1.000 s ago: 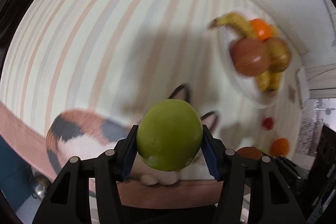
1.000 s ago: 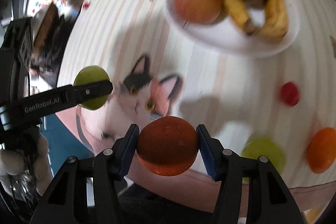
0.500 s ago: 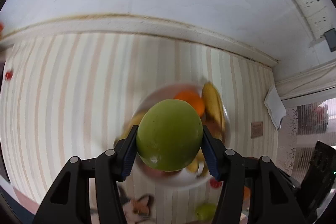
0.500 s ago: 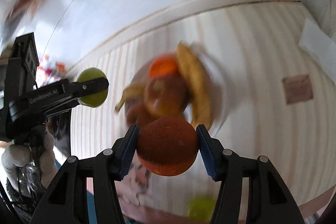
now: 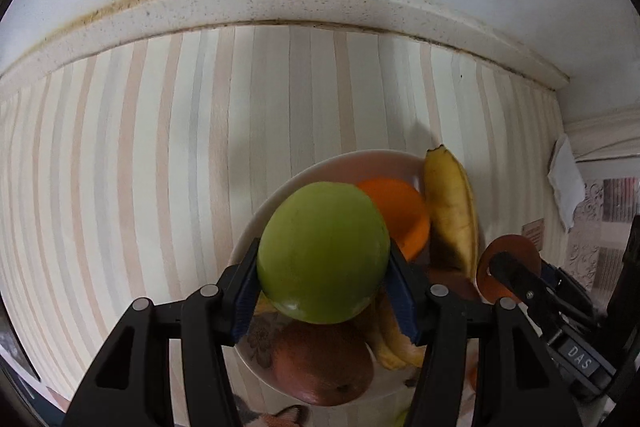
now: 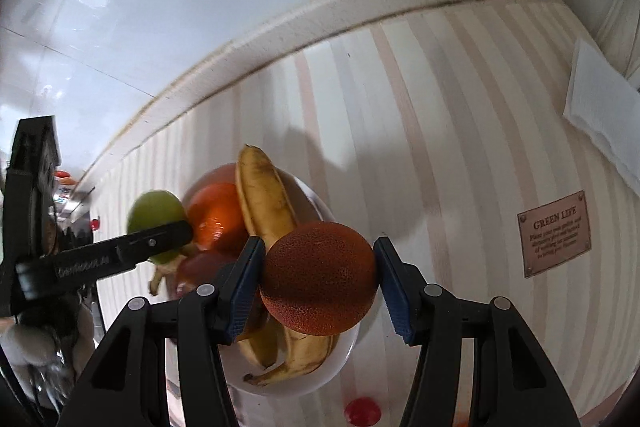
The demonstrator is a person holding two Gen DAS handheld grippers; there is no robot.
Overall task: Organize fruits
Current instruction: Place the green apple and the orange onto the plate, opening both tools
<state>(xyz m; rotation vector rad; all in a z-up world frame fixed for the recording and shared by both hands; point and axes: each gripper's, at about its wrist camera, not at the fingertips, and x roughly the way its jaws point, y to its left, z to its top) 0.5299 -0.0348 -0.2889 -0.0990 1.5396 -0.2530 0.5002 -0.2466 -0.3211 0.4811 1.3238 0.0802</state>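
the left tongs (image 5: 324,283) are clamped on a green apple (image 5: 323,253), both blue pads pressed against its sides, and hold it above a white plate (image 5: 256,223) on the striped worktop (image 5: 140,147). the right tongs (image 6: 318,281) grip a dark orange fruit (image 6: 318,277) with a rough, dimpled skin in the same way, over the near right part of that plate.

on the plate lie a bright orange (image 5: 400,211), a yellow banana (image 5: 452,211) with brown patches, at least 1 more banana (image 6: 296,359) curving along the near edge, and a reddish-brown fruit (image 5: 324,367) closest to the left camera. the fruits touch one another in a loose heap.

in the right wrist view a small red fruit (image 6: 362,411) sits on the worktop just below the plate. a brown label (image 6: 554,233) reading "green life" is on the cloth well to the right, and a folded white cloth (image 6: 604,119) lies near the far right corner. a pale speckled ledge (image 5: 280,7) runs along the back edge beneath a white wall.
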